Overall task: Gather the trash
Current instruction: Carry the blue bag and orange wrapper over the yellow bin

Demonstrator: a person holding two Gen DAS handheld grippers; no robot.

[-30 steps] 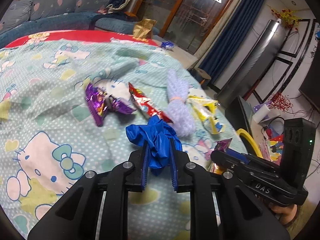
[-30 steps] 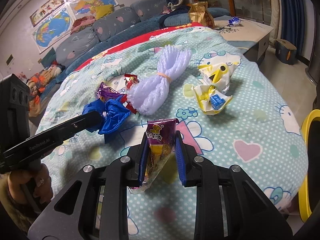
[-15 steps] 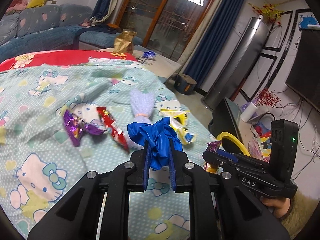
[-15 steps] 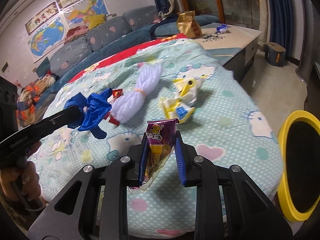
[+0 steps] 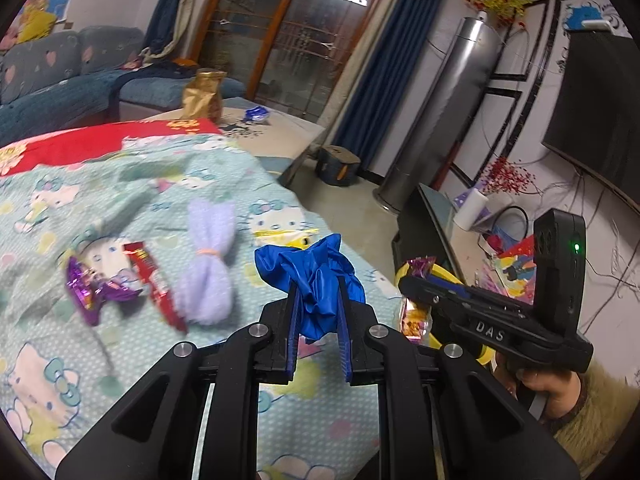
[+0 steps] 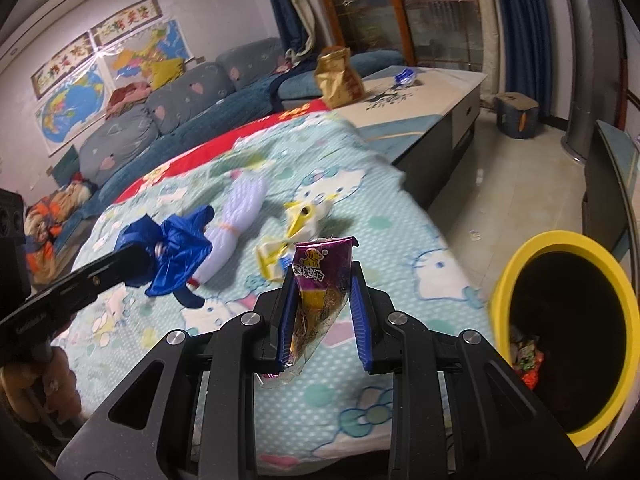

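The left gripper is clenched on a crumpled blue bag, and the right gripper grips a purple snack packet — both loads ride clear above the bedspread. Compared with a second ago, both hands have lifted and swung off toward the bed's edge: the yellow bin, then only a sliver at the frame's side, now fills the right of the right wrist view, its dark mouth open with some wrappers already at the bottom. That suggests the carry is nearly over and the drop is next.

The packet stands roughly upright between the jaws, its long axis running up along the fingers, printed top edge uppermost, clear tail hanging below. The bag is a shapeless bunch with no clear axis, spilling above and below the pads.

Farther out on the bedspread lie things not yet collected — a red wrapper, a purple wrapper and a yellow-white wrapper, with a pale lilac bundle between them. Beyond, a gold bag sits on a low table.
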